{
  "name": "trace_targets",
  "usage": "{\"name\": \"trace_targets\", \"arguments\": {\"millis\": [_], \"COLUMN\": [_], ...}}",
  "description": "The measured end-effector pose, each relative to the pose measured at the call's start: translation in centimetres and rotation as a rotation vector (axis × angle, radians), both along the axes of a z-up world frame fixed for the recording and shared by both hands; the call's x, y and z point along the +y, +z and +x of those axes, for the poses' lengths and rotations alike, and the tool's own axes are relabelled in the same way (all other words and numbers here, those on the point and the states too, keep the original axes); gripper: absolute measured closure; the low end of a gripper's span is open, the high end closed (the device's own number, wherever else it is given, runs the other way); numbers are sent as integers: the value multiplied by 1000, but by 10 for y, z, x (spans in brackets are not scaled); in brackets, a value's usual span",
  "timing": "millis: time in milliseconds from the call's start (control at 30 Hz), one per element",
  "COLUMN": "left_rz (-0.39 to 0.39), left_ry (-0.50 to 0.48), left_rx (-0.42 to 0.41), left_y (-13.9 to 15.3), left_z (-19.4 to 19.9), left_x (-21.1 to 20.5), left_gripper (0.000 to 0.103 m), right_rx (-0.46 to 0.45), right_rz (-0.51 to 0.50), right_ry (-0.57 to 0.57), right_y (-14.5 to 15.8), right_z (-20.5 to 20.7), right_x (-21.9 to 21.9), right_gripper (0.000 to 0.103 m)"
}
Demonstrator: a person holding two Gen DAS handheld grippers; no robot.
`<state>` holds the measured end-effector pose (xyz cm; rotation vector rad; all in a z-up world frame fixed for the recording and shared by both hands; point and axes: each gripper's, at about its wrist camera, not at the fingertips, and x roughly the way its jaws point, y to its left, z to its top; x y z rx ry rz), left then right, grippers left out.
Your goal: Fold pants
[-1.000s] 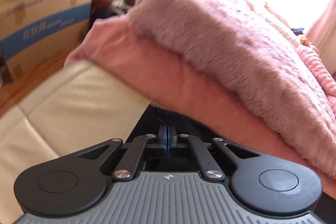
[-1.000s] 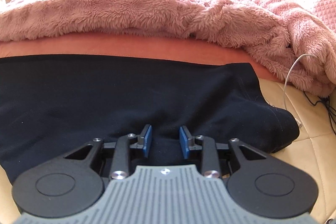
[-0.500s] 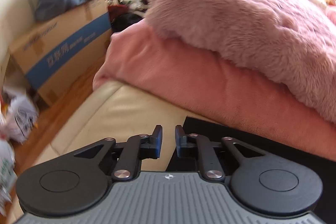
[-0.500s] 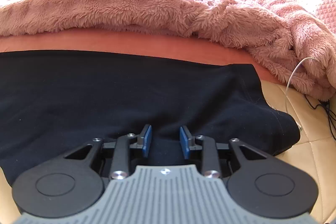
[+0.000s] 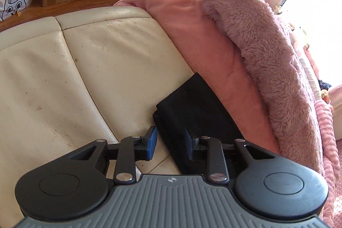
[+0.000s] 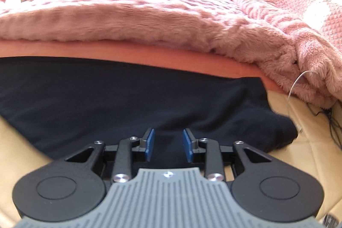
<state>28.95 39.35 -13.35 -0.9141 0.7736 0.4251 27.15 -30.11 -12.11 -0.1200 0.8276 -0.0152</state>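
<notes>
The left hand-held gripper [image 5: 170, 143] gapes over a corner of the pants [image 5: 198, 112]. The right hand-held gripper [image 6: 168, 143] is open above their near edge. The soft black cloth lies flat, long axis crosswise, between cream leather [image 5: 64, 78] and fluffy pink blanket [image 6: 149, 22].

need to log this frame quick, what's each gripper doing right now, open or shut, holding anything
left gripper: open, holding nothing, over the corner of the black pants.
right gripper: open, holding nothing, over the black pants.
</notes>
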Motion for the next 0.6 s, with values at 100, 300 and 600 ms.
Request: {"name": "trace_targets", "arguments": {"millis": [100, 300, 600], "left_rz": [-9, -41, -117], "left_ry": [-2, -7, 0], "left_rx": [5, 8, -40], "left_y": [1, 2, 2], "left_z": [1, -7, -20], "left_x": [0, 0, 6], "left_gripper": [70, 70, 70], "right_rx": [22, 31, 33], "right_rz": [7, -45, -161], "right_ry": [63, 192, 226], "right_y": [2, -5, -4], "right_z": [-23, -34, -29], "right_x": [29, 82, 95], "right_gripper": [77, 72, 103]}}
